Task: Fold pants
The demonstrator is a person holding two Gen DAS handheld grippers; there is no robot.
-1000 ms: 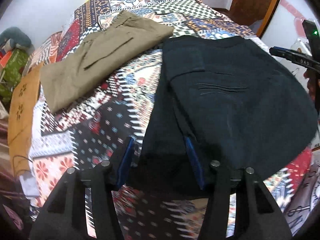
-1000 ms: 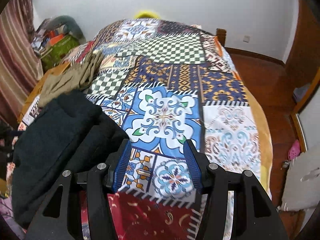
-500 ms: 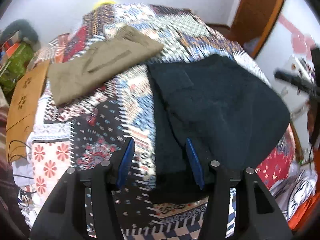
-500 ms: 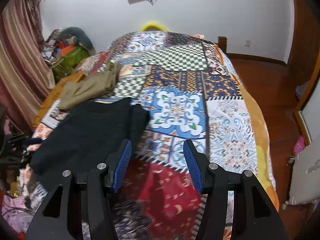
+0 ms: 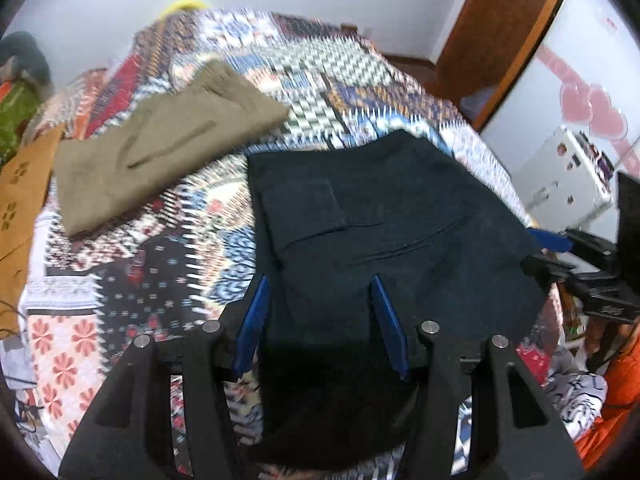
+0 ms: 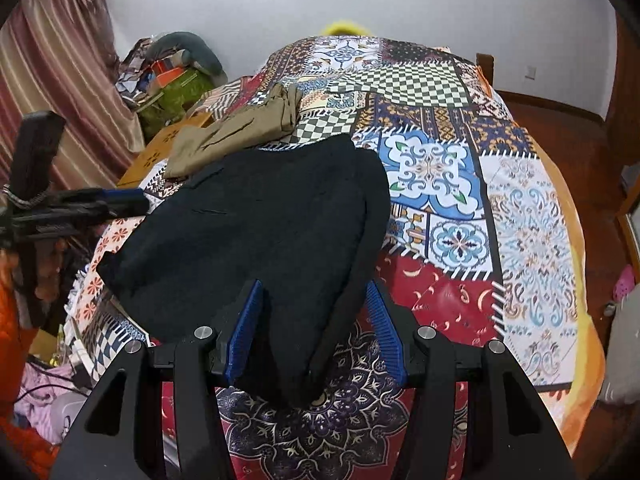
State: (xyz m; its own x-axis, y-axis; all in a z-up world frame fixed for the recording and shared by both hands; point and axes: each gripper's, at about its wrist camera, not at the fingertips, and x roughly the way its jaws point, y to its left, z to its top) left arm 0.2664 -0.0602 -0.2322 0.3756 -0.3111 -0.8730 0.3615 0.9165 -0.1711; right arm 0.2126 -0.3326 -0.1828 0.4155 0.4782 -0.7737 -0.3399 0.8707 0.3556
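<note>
Khaki pants (image 5: 160, 148) beside black pants (image 5: 384, 232), patchwork bedspread (image 6: 440, 168)

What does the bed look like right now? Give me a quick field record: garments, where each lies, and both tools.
surface: patchwork bedspread
black pants: folded into a compact shape, lying at the near end of the bed
khaki pants: folded, lying beyond the black pair, apart from it
left tool: open, above the near edge of the black pants, nothing gripped
right tool: open, over the black pants' near corner, nothing gripped
</note>
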